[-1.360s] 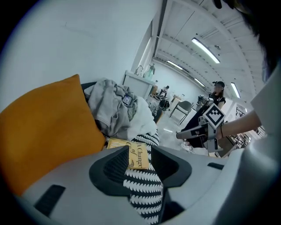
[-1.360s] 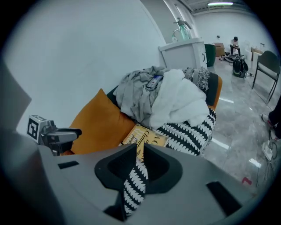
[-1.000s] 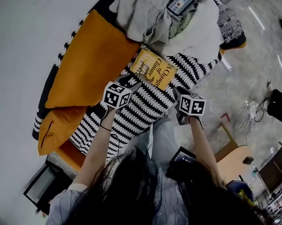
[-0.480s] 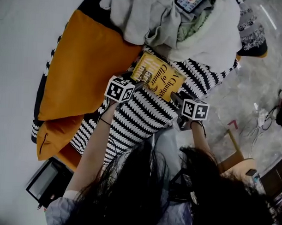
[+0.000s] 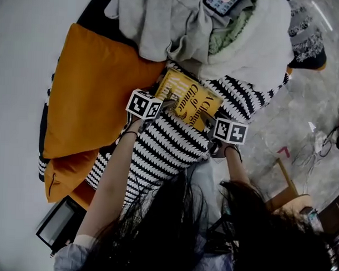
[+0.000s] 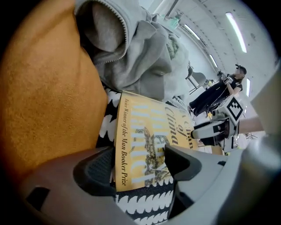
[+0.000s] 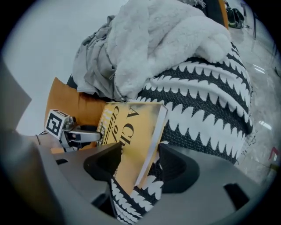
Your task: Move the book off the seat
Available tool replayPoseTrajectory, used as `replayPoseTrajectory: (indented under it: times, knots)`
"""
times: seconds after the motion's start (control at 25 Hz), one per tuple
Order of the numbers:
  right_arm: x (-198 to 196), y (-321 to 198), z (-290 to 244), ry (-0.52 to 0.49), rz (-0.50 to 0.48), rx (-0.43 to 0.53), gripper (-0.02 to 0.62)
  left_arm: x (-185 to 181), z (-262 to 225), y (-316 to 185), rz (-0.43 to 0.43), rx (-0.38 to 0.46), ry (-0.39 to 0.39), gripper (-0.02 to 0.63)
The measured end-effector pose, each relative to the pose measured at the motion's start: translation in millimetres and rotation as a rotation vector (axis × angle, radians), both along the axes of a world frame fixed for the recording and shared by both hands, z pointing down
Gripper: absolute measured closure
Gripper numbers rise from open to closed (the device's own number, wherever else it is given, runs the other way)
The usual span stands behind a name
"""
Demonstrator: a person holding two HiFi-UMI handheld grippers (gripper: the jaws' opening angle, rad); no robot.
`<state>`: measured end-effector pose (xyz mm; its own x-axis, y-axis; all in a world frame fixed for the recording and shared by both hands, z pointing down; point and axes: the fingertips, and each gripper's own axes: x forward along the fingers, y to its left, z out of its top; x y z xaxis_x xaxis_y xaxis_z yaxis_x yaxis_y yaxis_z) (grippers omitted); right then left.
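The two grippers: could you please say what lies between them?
The yellow book, seen in the head view, between left gripper and right gripper. Each gripper's jaws have just been opening, a book corner between them.

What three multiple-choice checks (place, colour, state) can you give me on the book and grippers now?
1. Where does the book lie?
A. On the striped seat
B. On the floor
C. On top of the grey clothes
2. What colour is its cover?
A. Blue
B. Yellow
C. Green
3. How do the left gripper and right gripper stand?
A. Both shut on the book
B. Both open, astride the book
C. Both shut on a cushion

Answers: 1 A, it lies flat on the black-and-white cover; 2 B, both gripper views show yellow; 3 B, both pairs of jaws have just been opening, with a book corner between them, unclamped.
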<state>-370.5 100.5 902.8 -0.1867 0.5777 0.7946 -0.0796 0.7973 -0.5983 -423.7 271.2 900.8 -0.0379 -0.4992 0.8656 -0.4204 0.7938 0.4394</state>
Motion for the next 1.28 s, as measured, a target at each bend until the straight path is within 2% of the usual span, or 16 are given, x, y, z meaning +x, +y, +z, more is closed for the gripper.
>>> replayPoseTrajectory:
  times: [0.16,0.32,0.6,0.76,0.92,1.08,1.28]
  knots:
    - [-12,-5,2,0.023,0.044,0.023,0.338,-11,-3,0,-0.014,0.000,-0.012,0.258]
    - [-8,-6,-7,0.030,0.039,0.049,0.396,-5,-11,2,-0.011,-0.020,-0.001,0.263]
    - [-6,-21,-60,-0.010,0.047,0.046,0.413,0,-62,-9,-0.019,0.016,-0.055,0.279]
    - [1,-27,-110,-0.065,0.039,0.048,0.413,5,-117,-15,0.001,0.009,-0.123,0.284]
    - [10,-25,-142,-0.136,0.031,0.070,0.414,16,-147,-11,-0.016,0.046,-0.193,0.290]
    - [8,-22,-180,-0.214,0.002,0.089,0.416,24,-184,-5,-0.072,0.066,-0.252,0.295]
    - [31,-6,-243,-0.289,-0.062,0.093,0.417,61,-245,13,-0.146,0.084,-0.295,0.296]
